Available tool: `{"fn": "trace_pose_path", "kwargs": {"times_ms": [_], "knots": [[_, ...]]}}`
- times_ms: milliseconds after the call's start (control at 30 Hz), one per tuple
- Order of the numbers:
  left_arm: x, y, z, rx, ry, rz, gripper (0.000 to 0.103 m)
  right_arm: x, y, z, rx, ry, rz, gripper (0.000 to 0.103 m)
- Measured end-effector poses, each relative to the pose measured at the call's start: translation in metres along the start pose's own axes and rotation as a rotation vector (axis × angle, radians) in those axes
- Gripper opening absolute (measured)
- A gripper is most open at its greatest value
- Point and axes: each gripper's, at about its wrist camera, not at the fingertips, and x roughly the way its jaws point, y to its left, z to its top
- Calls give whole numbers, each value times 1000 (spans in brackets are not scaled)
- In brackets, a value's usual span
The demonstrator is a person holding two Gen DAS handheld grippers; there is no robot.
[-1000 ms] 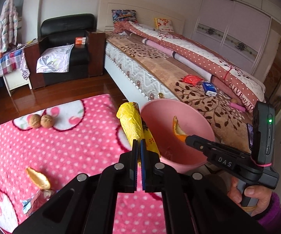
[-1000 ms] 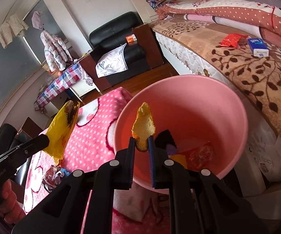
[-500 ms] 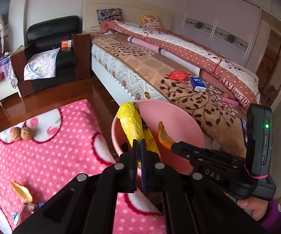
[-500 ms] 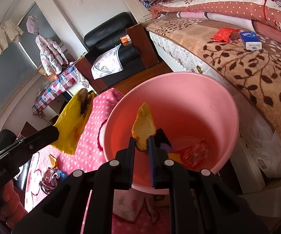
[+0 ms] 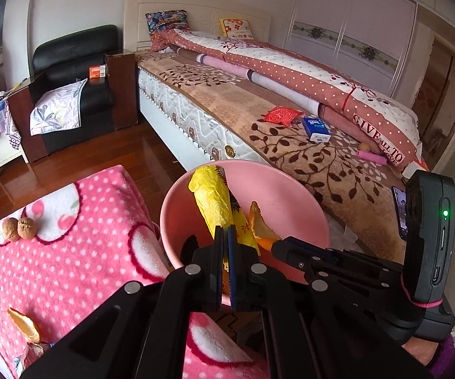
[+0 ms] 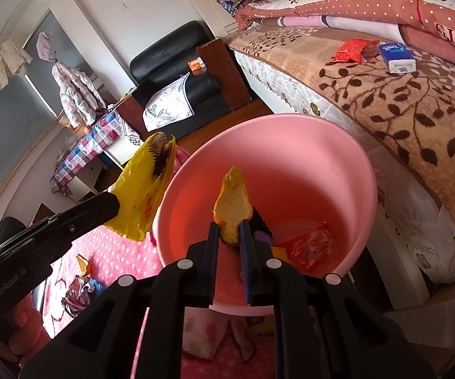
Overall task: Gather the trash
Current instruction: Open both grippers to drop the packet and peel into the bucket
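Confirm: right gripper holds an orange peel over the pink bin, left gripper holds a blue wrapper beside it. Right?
Not quite. The left gripper holds a yellow wrapper, not blue, as the left wrist view shows. The right gripper does hold the orange peel over the pink bin.

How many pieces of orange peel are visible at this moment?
2. One orange peel is pinched in the right gripper over the pink bin; another peel lies on the pink blanket. More may be hidden inside the bin.
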Motion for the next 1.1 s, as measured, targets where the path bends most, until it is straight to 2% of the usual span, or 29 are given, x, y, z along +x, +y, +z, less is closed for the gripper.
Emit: {"fn": "trace_pose_path", "kwargs": {"times_ms": [200, 300, 467, 667, 933, 1000, 1100], "knots": [[0, -3, 1, -6, -7, -2, 2, 0, -3, 0, 6, -4, -1, 14], [-1, -3, 1, -10, -9, 2, 7, -1, -4, 0, 10, -7, -4, 14], [-6, -1, 0, -26, -14, 4, 30, -3, -3, -1, 11, -10, -6, 14], [-15, 1, -4, -29, -23, 6, 38, -3, -4, -1, 9, -7, -11, 14], [-29, 9, -10, -49, -33, 8, 41, -4, 0, 0, 7, 12, -38, 18], [-32, 12, -11, -57, -35, 11, 41, -6, 3, 0, -2, 4, -45, 28], [-37, 18, -13, -69, -38, 14, 42, -8, 7, 0, -10, -4, -46, 31]]}}
